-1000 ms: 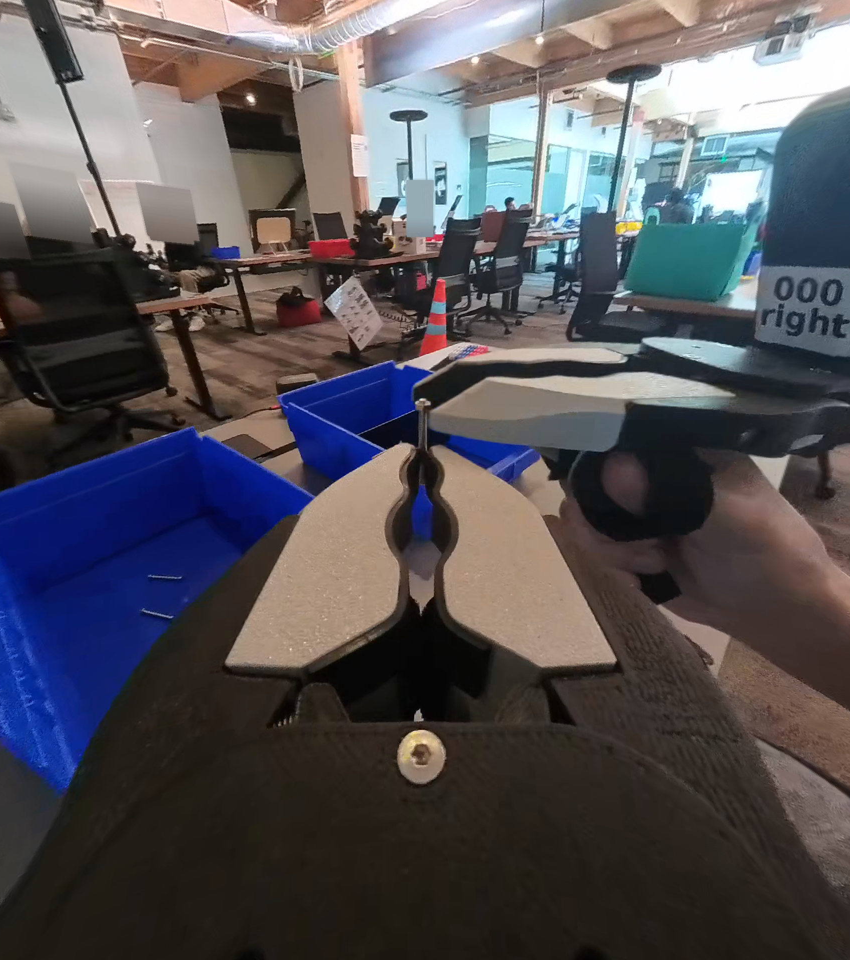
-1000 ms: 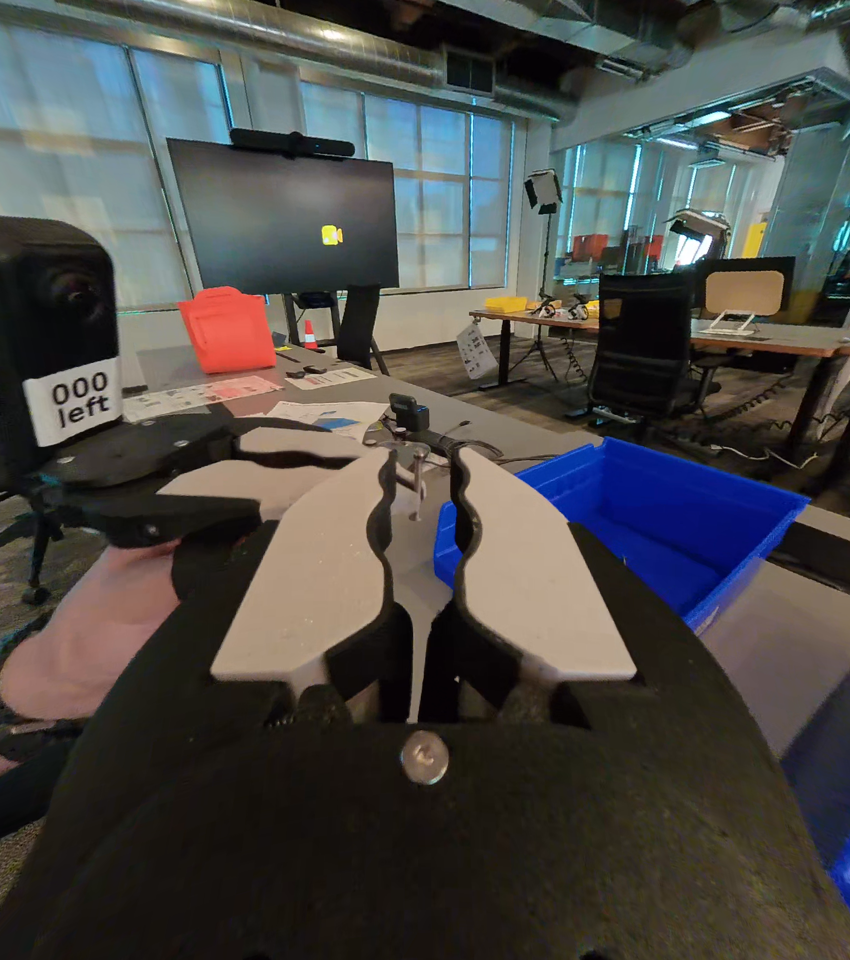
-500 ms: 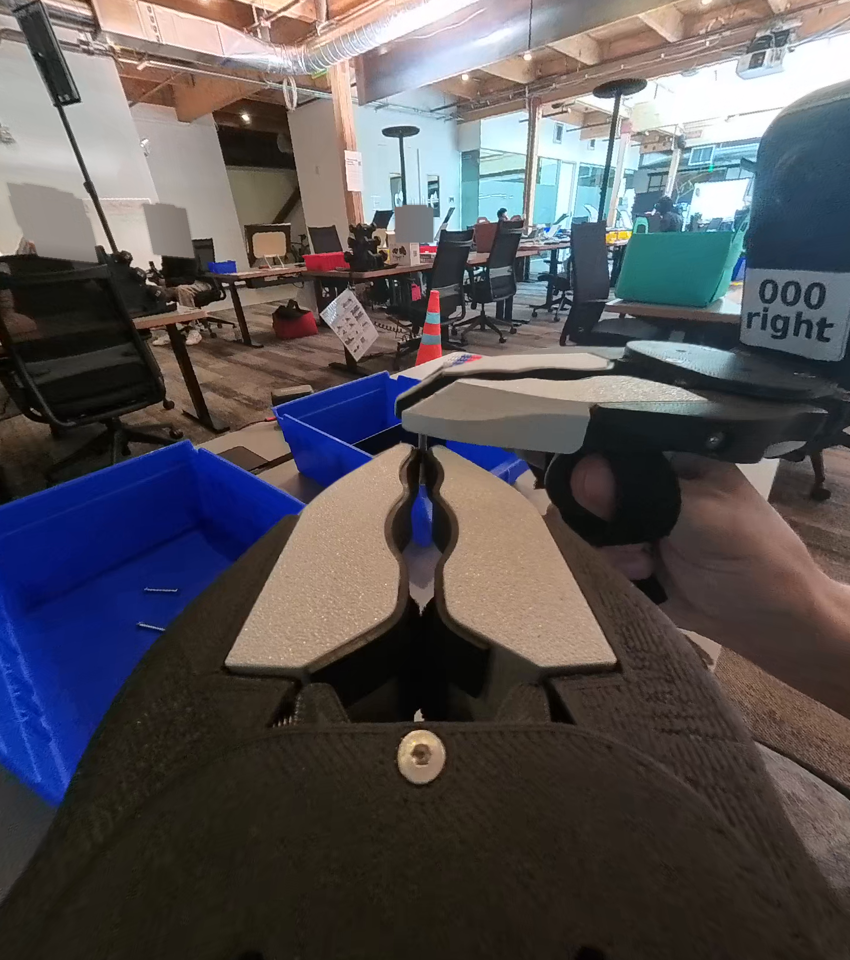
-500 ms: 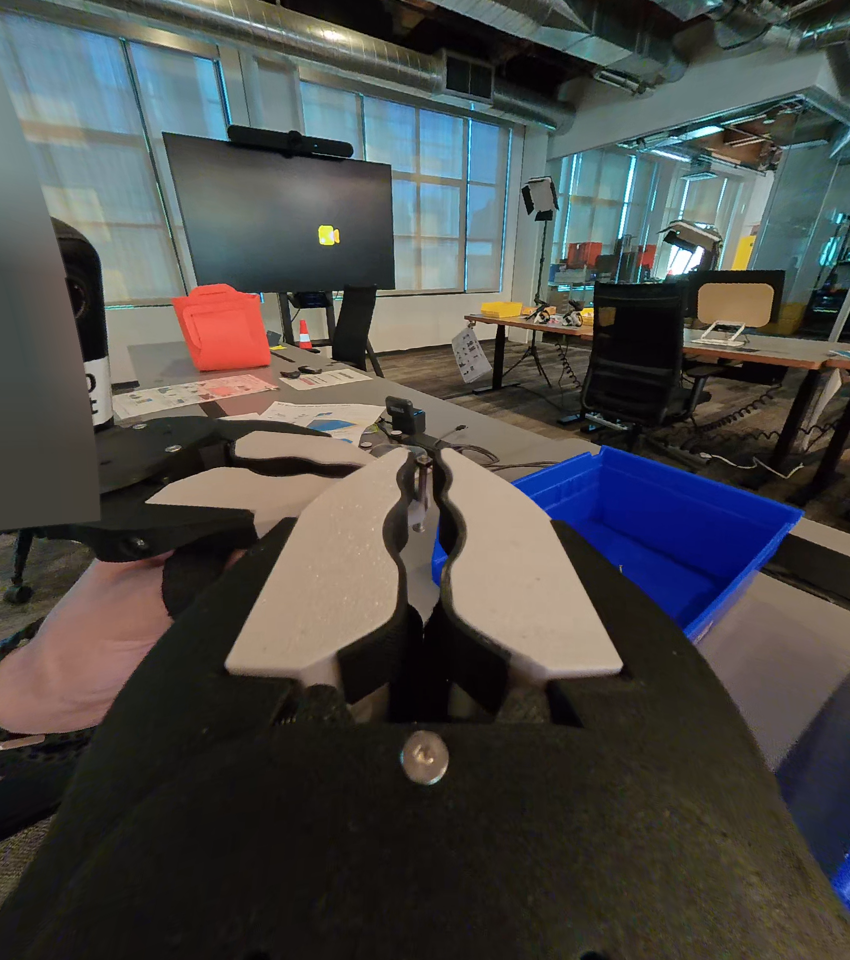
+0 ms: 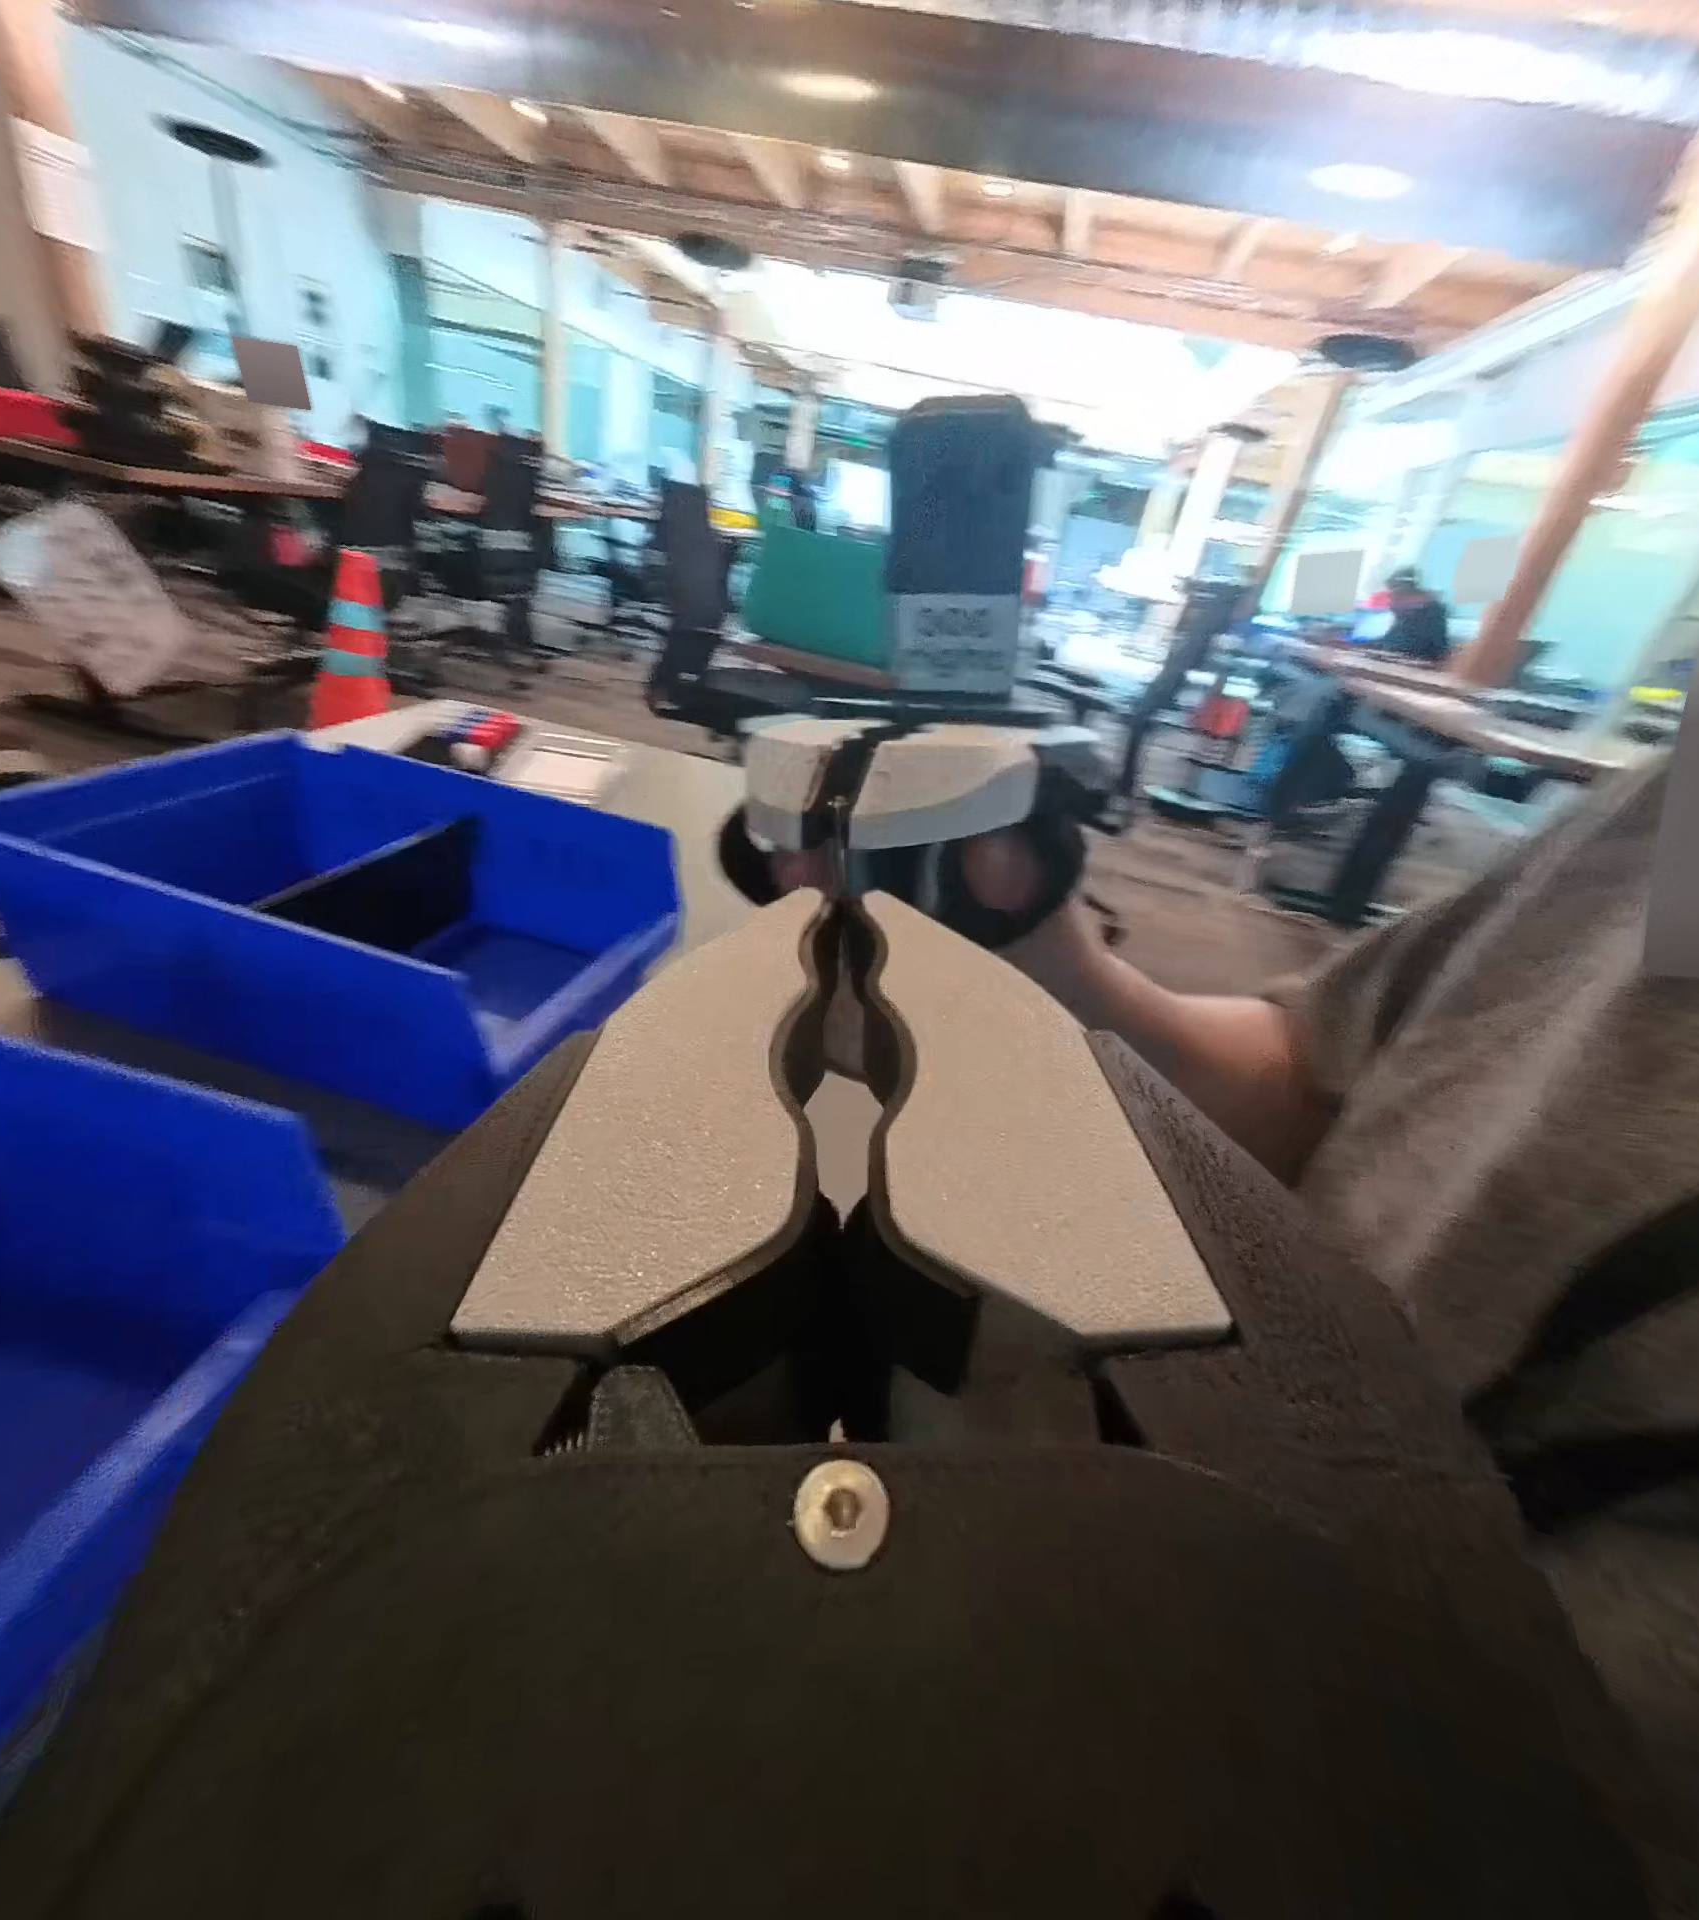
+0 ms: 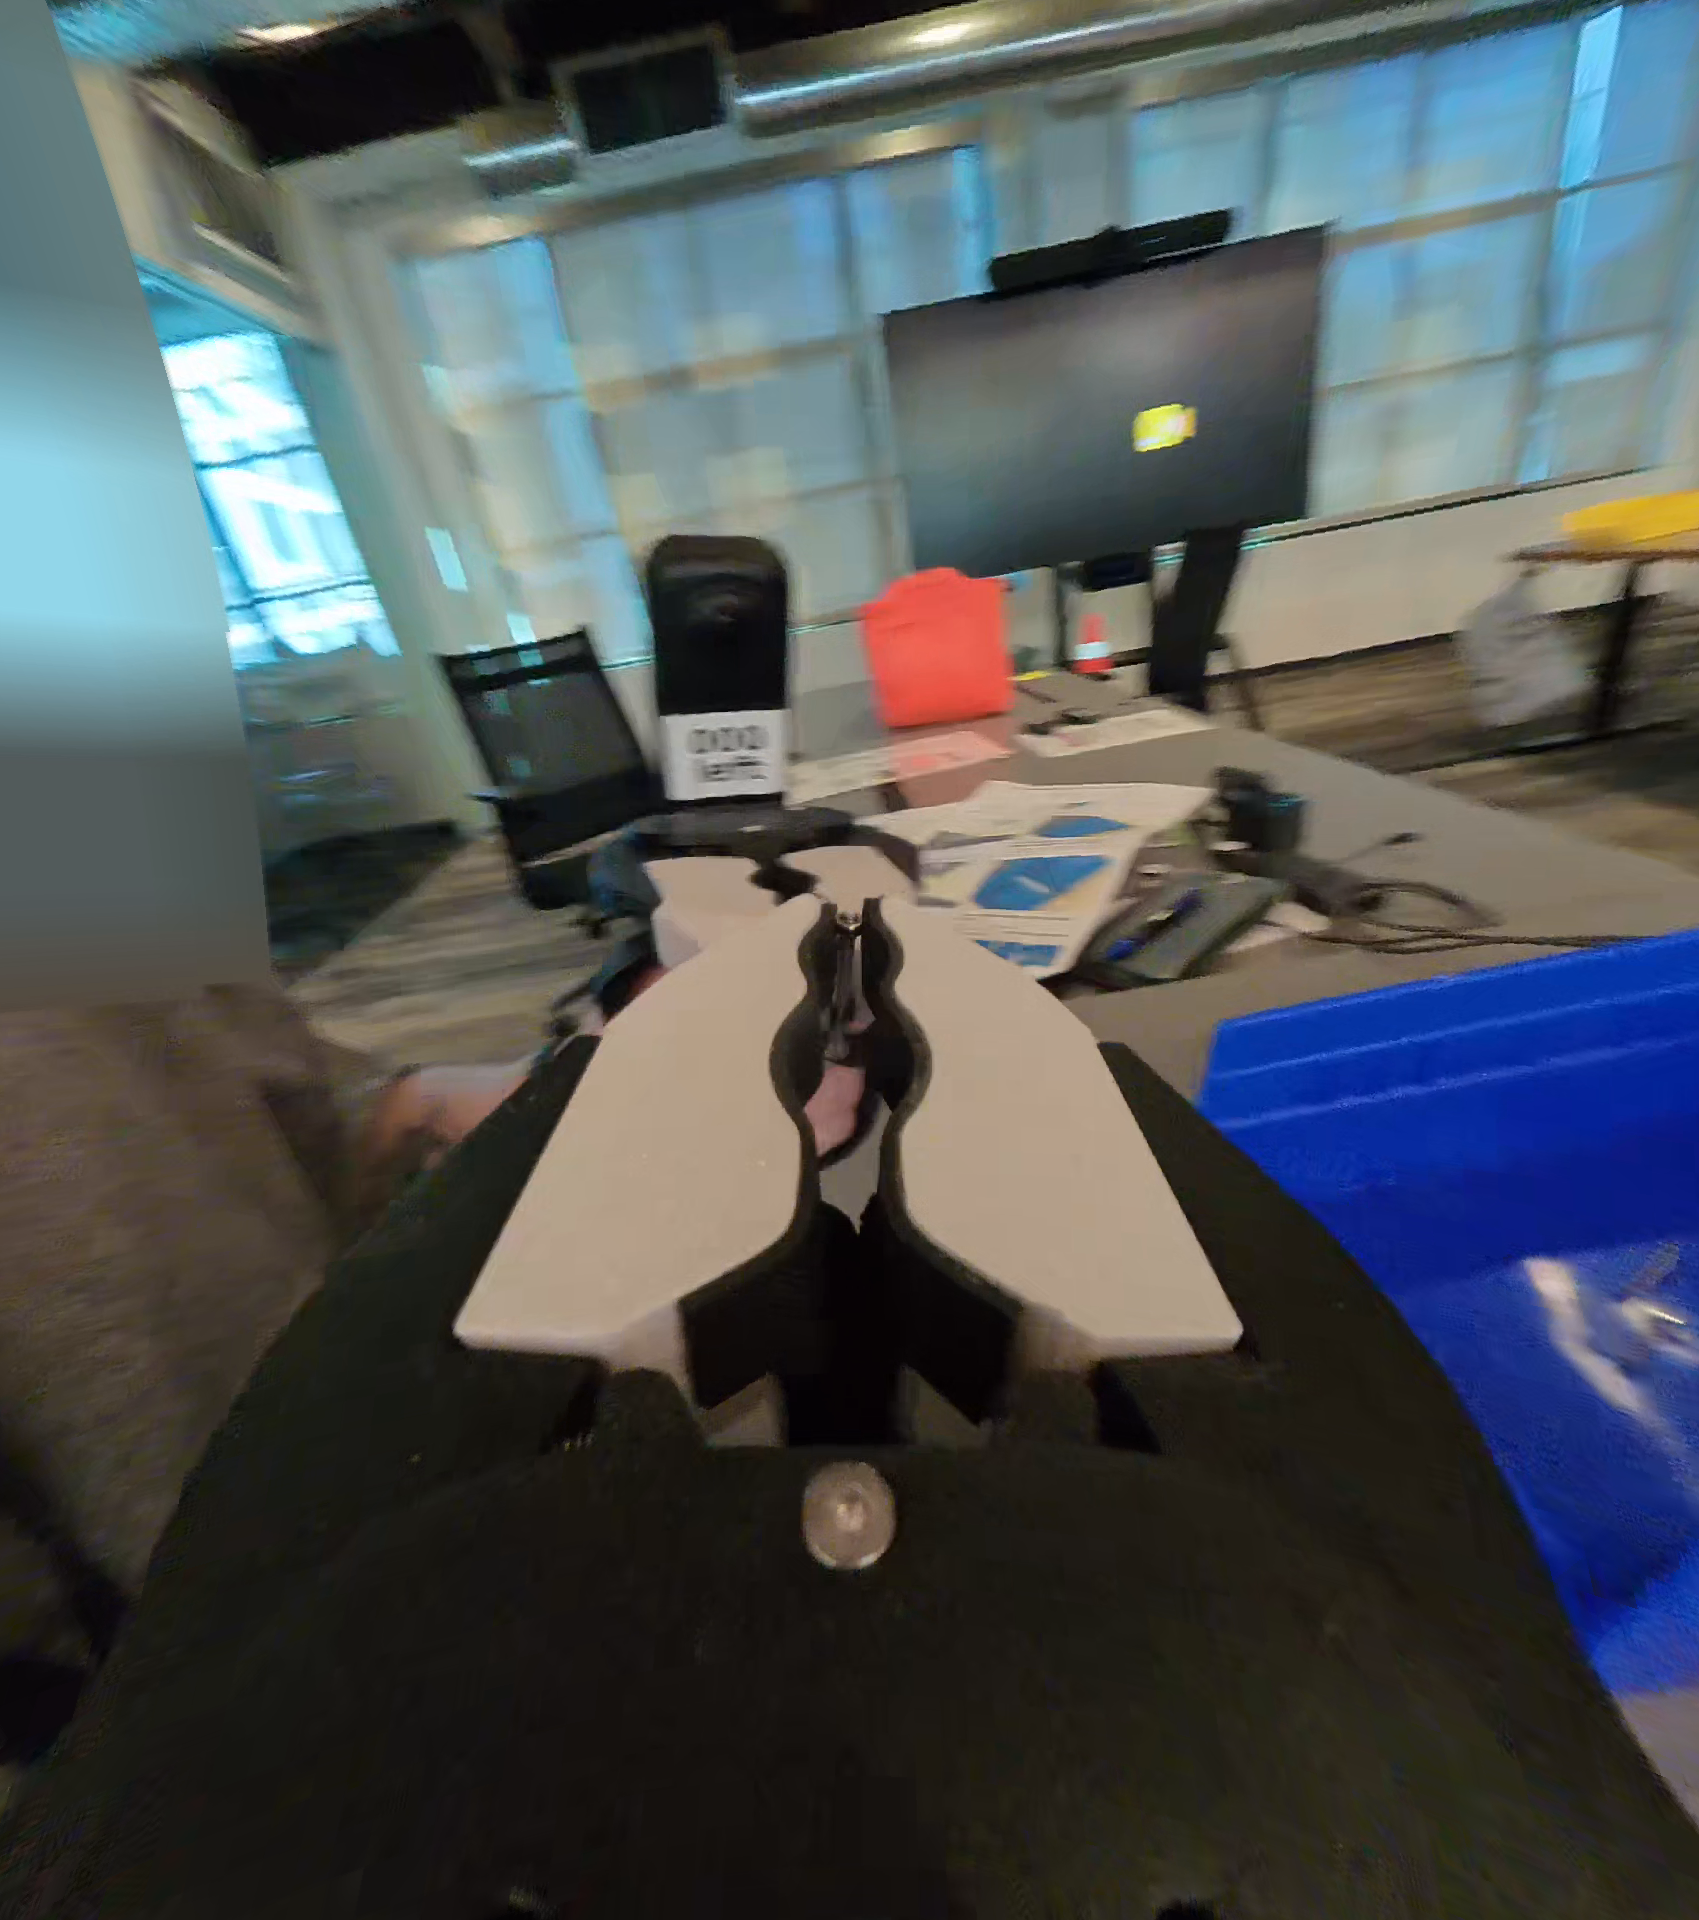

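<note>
A small metal screw (image 5: 837,847) stands between my two grippers, which face each other tip to tip. My left gripper (image 5: 843,912) is shut, its tips closed on the screw's lower end. My right gripper (image 6: 847,925) is shut on the screw (image 6: 845,987), whose head sits at the fingertips and whose shaft runs back along the gap. The right gripper also shows in the left wrist view (image 5: 840,774), held by a hand. The left gripper shows in the right wrist view (image 6: 788,878) just beyond the right's tips. Both views are blurred.
A blue divided bin (image 5: 305,883) and a nearer blue bin (image 5: 45,1299) stand on the grey table to the left. Another blue bin (image 6: 1551,1091) holds several small metal parts (image 6: 1614,1330). Papers (image 6: 1042,862), cables and a red bag (image 6: 938,655) lie farther back. The grippers are tip to tip, or close to it.
My right gripper closed on the screw that the left held. Both grippers have since swung round and now face each other head-on, with the bins shifted sideways in both views.
</note>
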`<move>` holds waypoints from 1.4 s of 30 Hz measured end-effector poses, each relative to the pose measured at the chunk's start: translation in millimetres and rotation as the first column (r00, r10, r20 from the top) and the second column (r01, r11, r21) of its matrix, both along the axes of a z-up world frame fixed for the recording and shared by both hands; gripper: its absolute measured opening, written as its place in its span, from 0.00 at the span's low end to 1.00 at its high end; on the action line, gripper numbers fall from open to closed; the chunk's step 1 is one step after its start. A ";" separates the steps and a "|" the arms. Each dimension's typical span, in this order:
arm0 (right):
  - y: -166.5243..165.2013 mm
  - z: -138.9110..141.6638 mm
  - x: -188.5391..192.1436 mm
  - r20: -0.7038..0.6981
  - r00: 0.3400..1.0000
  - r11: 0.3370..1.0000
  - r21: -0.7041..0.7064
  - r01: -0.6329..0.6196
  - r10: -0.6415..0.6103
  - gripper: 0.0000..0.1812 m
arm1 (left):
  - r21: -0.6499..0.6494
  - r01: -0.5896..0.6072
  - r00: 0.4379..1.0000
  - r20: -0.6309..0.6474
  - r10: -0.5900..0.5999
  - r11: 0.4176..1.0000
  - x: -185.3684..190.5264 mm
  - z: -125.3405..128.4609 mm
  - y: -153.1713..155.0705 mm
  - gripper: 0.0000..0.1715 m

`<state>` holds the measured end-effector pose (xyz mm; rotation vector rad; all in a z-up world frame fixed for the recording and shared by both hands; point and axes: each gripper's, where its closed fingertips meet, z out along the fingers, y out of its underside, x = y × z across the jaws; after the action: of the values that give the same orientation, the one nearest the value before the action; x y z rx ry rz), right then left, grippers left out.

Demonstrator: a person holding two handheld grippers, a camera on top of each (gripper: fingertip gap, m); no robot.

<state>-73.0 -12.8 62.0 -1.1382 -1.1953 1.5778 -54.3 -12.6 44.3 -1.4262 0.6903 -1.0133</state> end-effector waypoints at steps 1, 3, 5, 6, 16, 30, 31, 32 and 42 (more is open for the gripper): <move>-5.8 0.2 1.2 0.001 0.996 0.995 -0.019 -0.094 0.094 0.02 | -0.013 0.067 0.998 0.014 -0.067 0.998 2.2 0.3 -3.2 0.01; -8.4 2.1 2.5 -0.012 0.982 0.981 -0.048 -0.190 0.190 0.02 | -0.033 0.137 0.990 0.039 -0.136 0.990 3.8 1.8 -5.3 0.01; -9.1 4.7 3.5 -0.029 0.968 0.966 -0.064 -0.251 0.250 0.02 | -0.049 0.176 0.983 0.067 -0.172 0.983 4.2 4.1 -5.1 0.01; -9.5 5.9 3.8 -0.038 0.960 0.958 -0.071 -0.278 0.276 0.02 | -0.058 0.193 0.979 0.081 -0.188 0.979 4.5 5.3 -5.1 0.01; -4.7 8.2 2.7 -0.079 0.948 0.944 -0.092 -0.316 0.310 0.02 | -0.086 0.183 0.978 0.117 -0.172 0.979 4.6 6.7 -0.3 0.01; -4.2 7.2 -1.4 -0.036 0.965 0.966 -0.017 -0.260 0.259 0.02 | -0.131 0.192 0.973 0.156 -0.171 0.973 6.0 9.0 0.0 0.04; -4.4 7.7 -1.5 -0.034 0.965 0.965 -0.014 -0.260 0.260 0.02 | -0.133 0.186 0.974 0.153 -0.166 0.973 5.8 8.2 0.3 0.04; -5.0 8.2 -1.7 -0.032 0.965 0.965 -0.011 -0.262 0.261 0.02 | -0.136 0.187 0.974 0.153 -0.165 0.973 5.6 7.5 0.6 0.03; -6.8 9.1 -4.5 -0.025 0.967 0.967 -0.004 -0.255 0.255 0.02 | -0.143 0.190 0.974 0.155 -0.167 0.971 6.3 4.5 0.6 0.02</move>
<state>-77.5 -19.6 71.1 -0.9968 -1.3643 1.7835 -48.0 -12.0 48.8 -1.4289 0.6540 -1.3228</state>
